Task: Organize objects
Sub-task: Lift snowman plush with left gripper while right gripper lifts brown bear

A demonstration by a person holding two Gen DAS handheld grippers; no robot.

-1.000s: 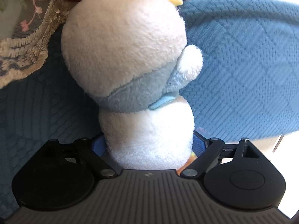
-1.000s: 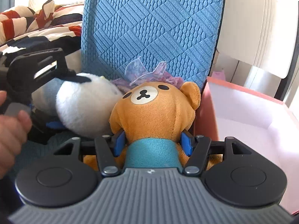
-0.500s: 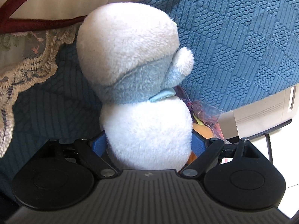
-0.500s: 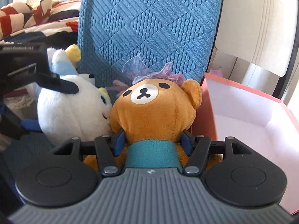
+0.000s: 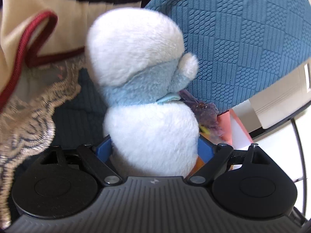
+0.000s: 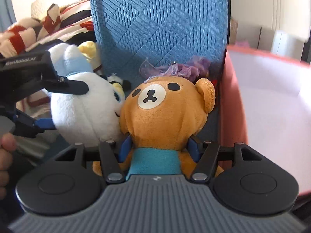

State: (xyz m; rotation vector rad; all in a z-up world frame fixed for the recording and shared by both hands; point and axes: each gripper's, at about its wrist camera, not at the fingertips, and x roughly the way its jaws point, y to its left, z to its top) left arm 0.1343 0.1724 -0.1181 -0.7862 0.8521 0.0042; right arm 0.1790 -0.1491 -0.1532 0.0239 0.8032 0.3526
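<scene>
Orange bear plush (image 6: 167, 114), teal shirt

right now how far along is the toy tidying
Nothing looks put away yet: the visible part of the pink box is bare. In hand: the right gripper is clamped on the brown bear, and the left gripper has the white plush between its fingers, which are closing on it. Left to do: get both toys into a place, probably that box beside the bear.
</scene>
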